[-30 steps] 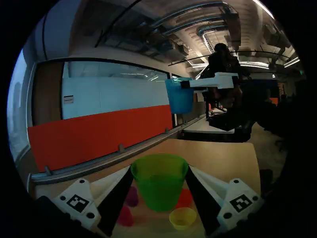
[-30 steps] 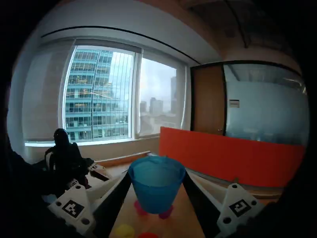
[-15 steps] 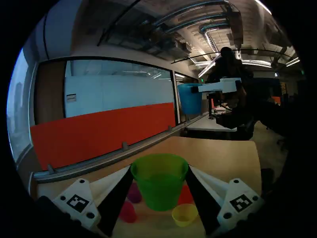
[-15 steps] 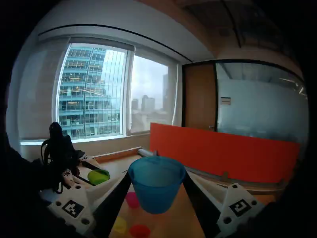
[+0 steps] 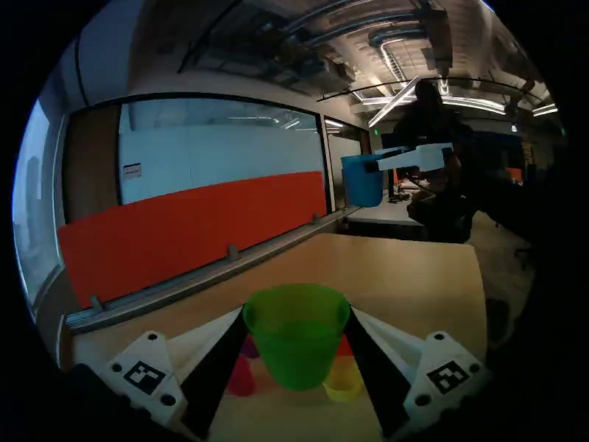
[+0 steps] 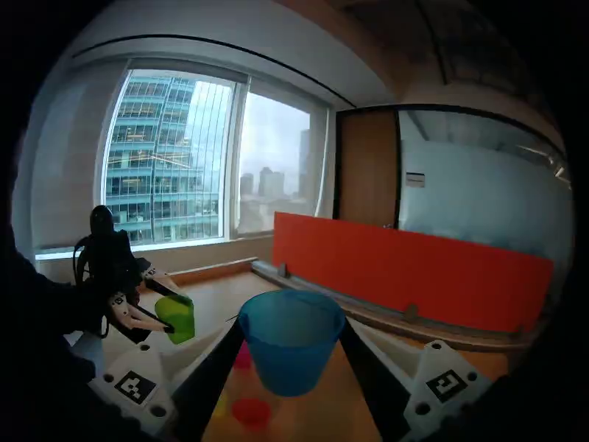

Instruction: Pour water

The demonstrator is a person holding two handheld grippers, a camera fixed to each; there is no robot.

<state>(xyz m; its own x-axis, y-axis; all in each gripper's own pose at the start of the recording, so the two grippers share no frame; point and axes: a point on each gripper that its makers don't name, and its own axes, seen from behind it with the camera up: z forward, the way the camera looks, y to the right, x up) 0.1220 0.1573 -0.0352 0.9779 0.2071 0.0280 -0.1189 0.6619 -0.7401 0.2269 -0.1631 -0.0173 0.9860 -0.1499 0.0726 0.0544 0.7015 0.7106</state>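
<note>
Wood tabletop (image 5: 397, 272) lay bare ahead of your left gripper (image 5: 296, 328) in the left gripper view, running out to its curved far edge at 3 o'clock. An orange partition (image 5: 191, 228) with a rail at its foot closed off the side from 9 to 12 o'clock. Both fingers of that gripper pressed on a green cup (image 5: 297, 346), upright with its open rim facing the camera. Its water level could not be told through the tinted wall. A pink cup (image 5: 241, 376), a yellow cup (image 5: 342, 384) and a red cup (image 5: 344, 346) sat on the table close under it, near 6 o'clock. In the right gripper view, your right gripper (image 6: 292, 331) clamped a blue cup (image 6: 292, 361) upright at centre, its contents unclear. In the left gripper view that blue cup hung at 1 o'clock, well apart from the green one.
</note>
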